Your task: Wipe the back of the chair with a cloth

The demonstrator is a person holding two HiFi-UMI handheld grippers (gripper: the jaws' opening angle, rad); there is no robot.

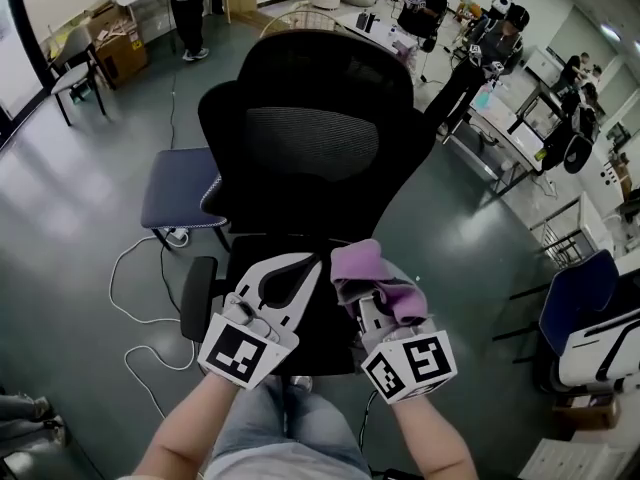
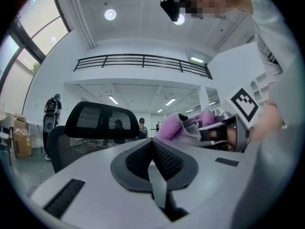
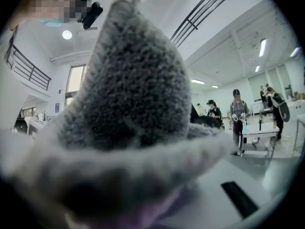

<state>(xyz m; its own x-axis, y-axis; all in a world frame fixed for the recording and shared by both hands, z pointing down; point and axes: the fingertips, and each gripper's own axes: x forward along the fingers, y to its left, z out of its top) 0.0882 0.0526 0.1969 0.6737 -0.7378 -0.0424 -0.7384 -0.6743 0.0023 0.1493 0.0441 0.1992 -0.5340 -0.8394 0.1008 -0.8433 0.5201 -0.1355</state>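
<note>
Pinching the soft, limp cloth (image 1: pixel 368 268), your right fingers (image 1: pixel 372 313) are holding it bunched over their tips; your left fingers (image 1: pixel 270 268) are sitting closed, empty, with the chair back (image 1: pixel 310 138) just ahead.

A glossy grey-green floor (image 1: pixel 70 218) fills the head view. At nine o'clock of centre stands a dark blue padded seat (image 1: pixel 180 190), and below it a white cable (image 1: pixel 135 303) loops over the floor toward seven o'clock. Cardboard boxes (image 1: pixel 118 43) sit at ten o'clock, with a standing person (image 1: pixel 187 3) near eleven. Between one and two o'clock, people (image 1: pixel 425 3) are gathered at white benches (image 1: pixel 505 118). A blue chair (image 1: pixel 578 293) stands at four o'clock. In the left gripper view a dark railing (image 2: pixel 143 61) crosses at twelve o'clock, below a round ceiling light (image 2: pixel 110 15).
</note>
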